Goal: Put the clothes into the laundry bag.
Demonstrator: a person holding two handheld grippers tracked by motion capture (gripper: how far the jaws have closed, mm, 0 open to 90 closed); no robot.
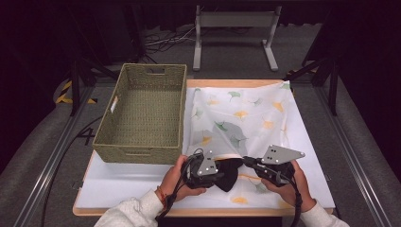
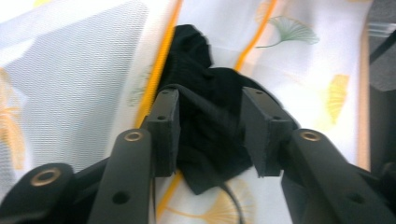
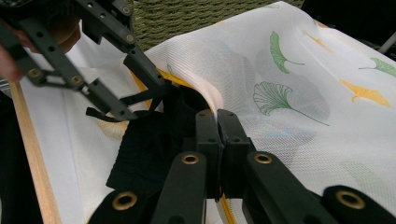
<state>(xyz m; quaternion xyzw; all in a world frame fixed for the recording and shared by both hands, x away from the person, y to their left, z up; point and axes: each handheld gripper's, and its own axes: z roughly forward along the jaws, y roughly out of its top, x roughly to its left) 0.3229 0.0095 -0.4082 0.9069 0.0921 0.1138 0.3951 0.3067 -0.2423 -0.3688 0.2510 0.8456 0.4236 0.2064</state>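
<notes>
- We are looking at a black garment (image 1: 230, 173), a crumpled dark knit piece, lying at the near edge of the bench (image 1: 118, 182) between our 2 hands.
- It is resting on a sheer white mesh bag (image 1: 246, 118) printed with green and yellow ginkgo leaves and trimmed with an orange edge; part of the garment is sitting at the bag's opening, under the raised mesh.
- We are holding the left hand-held gripper (image 2: 212, 135) with its jaws spread apart. The black fabric is lying between the 2 pads, and they are not pressing on it.
- In the right gripper view, the left hand-held gripper is hovering just above the garment, with a loose black strap hanging near its tips.
- We are keeping the right hand-held gripper (image 3: 217, 140) pressed together, and it is pinching the orange-trimmed edge of the mesh bag, lifting that edge just above the garment.
- In the high view, the 2 grippers are sitting close together, with the garment touching both.
- The mesh bag is spreading out across the right half of the white bench top, rumpled and partly raised.
- A woven green basket (image 1: 142, 113) is standing on the left half of the bench, just beside the bag.
- A grey metal stand (image 1: 235, 28) is standing on the floor beyond the bench.
</notes>
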